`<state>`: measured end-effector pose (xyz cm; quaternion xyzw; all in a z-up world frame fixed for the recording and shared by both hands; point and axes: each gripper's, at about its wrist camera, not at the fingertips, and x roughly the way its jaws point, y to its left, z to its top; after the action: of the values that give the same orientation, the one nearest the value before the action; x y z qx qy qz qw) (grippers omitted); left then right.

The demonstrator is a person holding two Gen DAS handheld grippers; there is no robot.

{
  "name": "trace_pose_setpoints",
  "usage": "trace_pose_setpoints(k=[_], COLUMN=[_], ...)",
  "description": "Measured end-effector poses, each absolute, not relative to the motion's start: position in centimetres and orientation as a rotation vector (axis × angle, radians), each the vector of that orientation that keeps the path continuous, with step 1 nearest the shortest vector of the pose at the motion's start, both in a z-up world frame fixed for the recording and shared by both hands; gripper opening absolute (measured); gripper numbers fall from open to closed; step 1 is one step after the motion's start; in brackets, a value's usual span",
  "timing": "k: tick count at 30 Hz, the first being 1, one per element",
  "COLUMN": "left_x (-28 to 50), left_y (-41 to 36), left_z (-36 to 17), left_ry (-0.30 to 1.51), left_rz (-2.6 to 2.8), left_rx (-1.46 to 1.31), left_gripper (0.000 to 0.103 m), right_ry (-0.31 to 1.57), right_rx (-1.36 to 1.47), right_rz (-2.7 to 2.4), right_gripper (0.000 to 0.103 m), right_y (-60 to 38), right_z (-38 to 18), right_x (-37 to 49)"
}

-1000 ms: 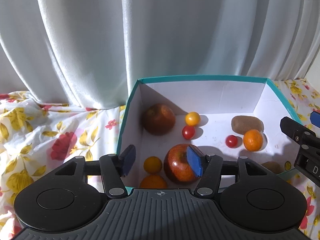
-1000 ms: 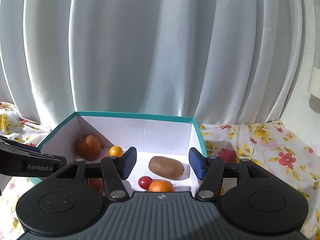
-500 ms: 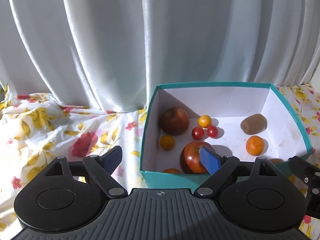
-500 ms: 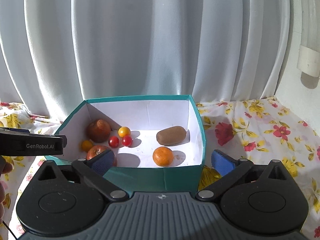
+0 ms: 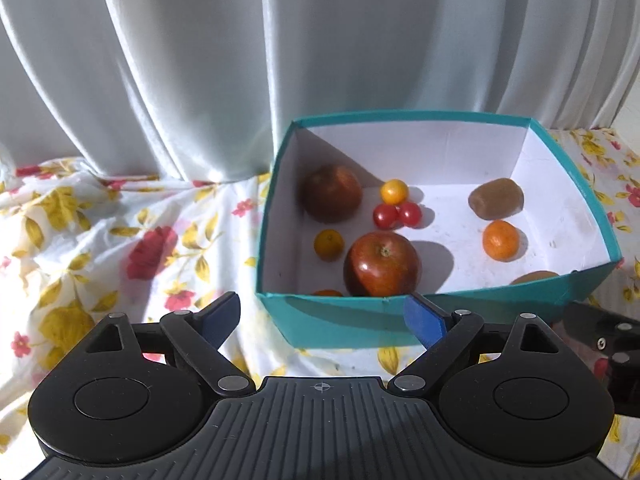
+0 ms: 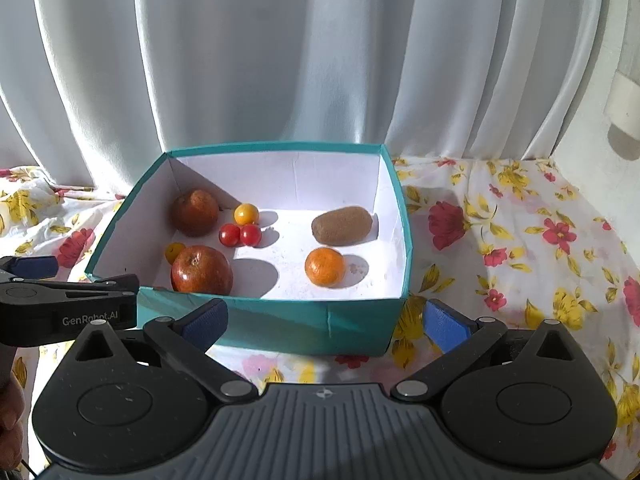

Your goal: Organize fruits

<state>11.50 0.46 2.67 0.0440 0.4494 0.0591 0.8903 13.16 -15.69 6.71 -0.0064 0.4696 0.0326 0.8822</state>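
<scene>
**Fruit box on the flowered cloth, both grippers empty in front of it**

We list what we see, largest first.

- Curtain (image 6: 280, 60): pale folds fill the whole back, coming down just behind the box.
- Tablecloth (image 6: 520, 240): white with red and yellow flowers. We have bare cloth to the right of the box in the right wrist view, and a wide rumpled stretch to its left in the left wrist view.
- Box (image 6: 280, 320): teal outside, white inside, open at the top. Its near wall stands just beyond the fingertips of both grippers.
- Left gripper (image 5: 324, 316): jaws wide and opening further, nothing between them; the near-left corner of the box shows through the gap.
- Right gripper (image 6: 326, 322): jaws at their widest, empty, framing the near wall.
- Front apple (image 6: 202, 269): red, against the near wall on the left side.
- Back apple (image 6: 195, 212): darker, in the far-left corner.
- Kiwi (image 6: 342, 225): by the right wall, towards the back. A second brown fruit (image 5: 534, 277) peeks over the near rim in the left wrist view; we cannot identify it.
- Orange (image 6: 325, 266): right of centre, apart from the kiwi.
- Small yellow fruit (image 5: 329, 245): left of the front apple.
- Two red tomatoes (image 6: 240, 235) and a yellow tomato (image 6: 246, 213): clustered, touching, beside the back apple.

Free floor lies in the middle of the box and along its right wall.
</scene>
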Motion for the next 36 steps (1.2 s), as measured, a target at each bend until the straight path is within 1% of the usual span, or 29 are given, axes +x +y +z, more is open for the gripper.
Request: trace_pose_setpoints(k=[3,6,9,12,16,21,36], left_x=[12.2,12.6,12.7,13.1,13.8,14.9,15.3], left_y=[0.1,0.0,0.5,0.8,0.7,0.9,0.0], left_z=[1.3,1.0,1.9,3.3,5.0,5.9,4.5], left_ry=[1.036,1.130,1.188,1.230,1.233,1.226,1.262], left_rz=[0.146,0.154,0.121,0.087,0.110,0.158,0.130], left_rx=[0.123,0.133,0.069,0.020,0.014,0.023,0.060], left_gripper=[0.091,0.090,0.090,0.090,0.090,0.089,0.089], right_ry=[1.098,1.238,1.301,1.310,1.311,1.294,1.337], right_rx=[0.045,0.072,0.070,0.032,-0.084,-0.105,-0.089], right_rz=[0.080,0.039,0.021,0.027,0.018,0.038,-0.002], right_gripper=[0.103,0.103,0.103,0.103,0.103,0.103,0.103], right_y=[-16.4,-16.8,-16.9,-16.2,-14.5,-13.6,-14.5], right_z=[4.8,3.2,3.2,4.4,6.3,7.7,6.5], right_x=[13.7,14.3,14.9,15.9,17.7,19.4,20.3])
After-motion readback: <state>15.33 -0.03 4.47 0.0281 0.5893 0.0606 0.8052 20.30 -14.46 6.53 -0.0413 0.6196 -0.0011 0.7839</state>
